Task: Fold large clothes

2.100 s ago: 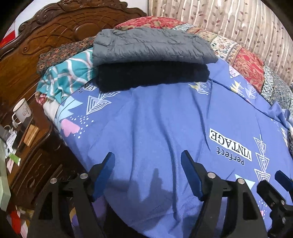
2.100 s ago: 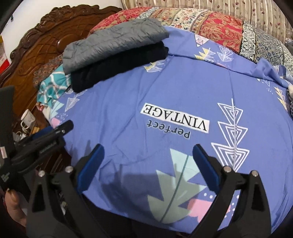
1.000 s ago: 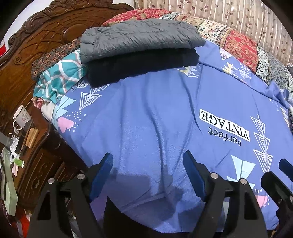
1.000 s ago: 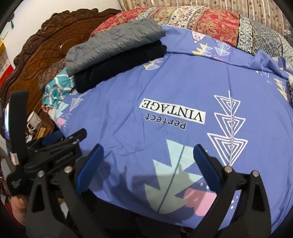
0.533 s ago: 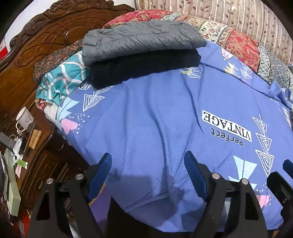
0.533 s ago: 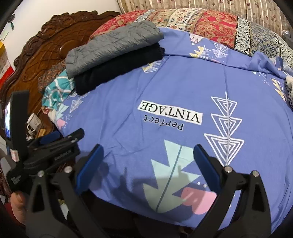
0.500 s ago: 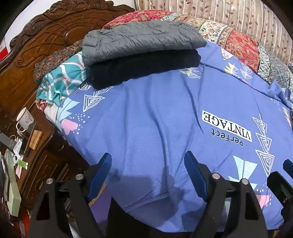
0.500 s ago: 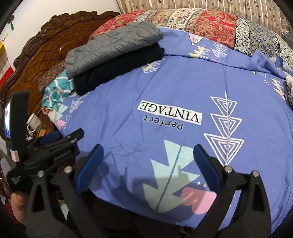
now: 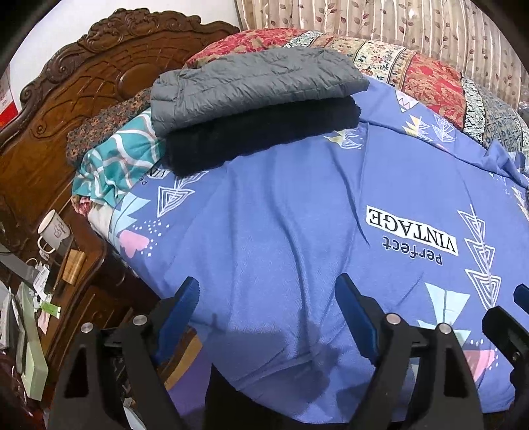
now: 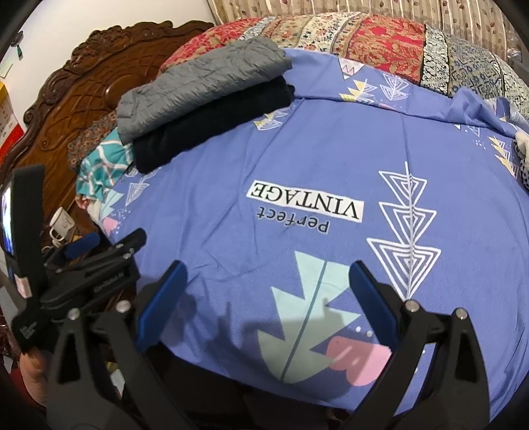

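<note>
Behind the bed stands a carved wooden headboard [image 9: 82, 82] and a leafy curtain [image 9: 396, 26]. From the left wrist view, a big blue sheet [image 9: 281, 231] with white triangles and the words "Perfect VINTAGE" covers the bed. At the far end lies a folded grey jacket [image 9: 258, 79] on top of a folded black garment [image 9: 258, 132]. The left claw [image 9: 267, 307] hangs over the near edge of the sheet, spread wide with nothing between its blue pads. A white mug [image 9: 53, 231] sits on the wooden nightstand [image 9: 96, 264] to the left.

From the right wrist view, the same blue sheet [image 10: 330, 165] fills the bed. The grey jacket [image 10: 198, 86] and black garment [image 10: 215, 122] are stacked at the far left. The right claw [image 10: 264, 291] is spread wide above the sheet's near edge, pinching nothing. The left claw [image 10: 109, 241] shows at the left side, open too.
</note>
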Motion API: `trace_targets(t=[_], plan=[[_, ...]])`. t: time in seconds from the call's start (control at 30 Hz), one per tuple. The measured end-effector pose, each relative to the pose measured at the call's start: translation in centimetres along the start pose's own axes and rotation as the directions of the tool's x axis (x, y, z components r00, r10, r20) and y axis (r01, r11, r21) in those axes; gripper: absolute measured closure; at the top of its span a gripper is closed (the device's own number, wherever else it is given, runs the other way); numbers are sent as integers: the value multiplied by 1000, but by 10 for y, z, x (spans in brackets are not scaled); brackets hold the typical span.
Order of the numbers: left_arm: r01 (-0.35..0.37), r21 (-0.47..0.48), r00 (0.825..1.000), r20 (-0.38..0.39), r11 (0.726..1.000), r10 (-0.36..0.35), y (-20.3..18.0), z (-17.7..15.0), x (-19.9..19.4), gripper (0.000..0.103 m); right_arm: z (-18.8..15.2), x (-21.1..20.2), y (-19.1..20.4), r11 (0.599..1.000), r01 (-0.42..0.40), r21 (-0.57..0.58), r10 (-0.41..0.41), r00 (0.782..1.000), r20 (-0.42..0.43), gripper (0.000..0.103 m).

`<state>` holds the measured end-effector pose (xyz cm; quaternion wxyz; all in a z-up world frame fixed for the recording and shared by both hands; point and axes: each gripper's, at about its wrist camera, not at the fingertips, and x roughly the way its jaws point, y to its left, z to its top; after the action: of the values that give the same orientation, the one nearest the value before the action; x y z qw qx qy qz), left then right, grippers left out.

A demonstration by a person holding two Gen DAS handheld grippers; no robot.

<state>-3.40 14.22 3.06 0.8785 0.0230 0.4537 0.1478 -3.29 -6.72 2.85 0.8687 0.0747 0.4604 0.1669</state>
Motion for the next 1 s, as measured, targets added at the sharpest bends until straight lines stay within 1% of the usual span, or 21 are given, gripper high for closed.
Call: trace_targets(t=[0.17,0.53,0.73,1.0], plan=[[-5,3,999,38,1000,5,1,2,-7,1,-1,2,0,1000,0,6,0,1000,-4,9],[-13,11,996,83,1000,12,0,5,-17,0,-2,4,1,1000,1,11,-1,1000,-8,9],[0,10,996,90,1000,-1,1,5,-19,0,-2,4,1,1000,0,12,0,1000,-11,9],[19,9,997,79,1000,-19,2,7,-19,0,-3,5,2,1000,0,15,0,1000,-14,9]])
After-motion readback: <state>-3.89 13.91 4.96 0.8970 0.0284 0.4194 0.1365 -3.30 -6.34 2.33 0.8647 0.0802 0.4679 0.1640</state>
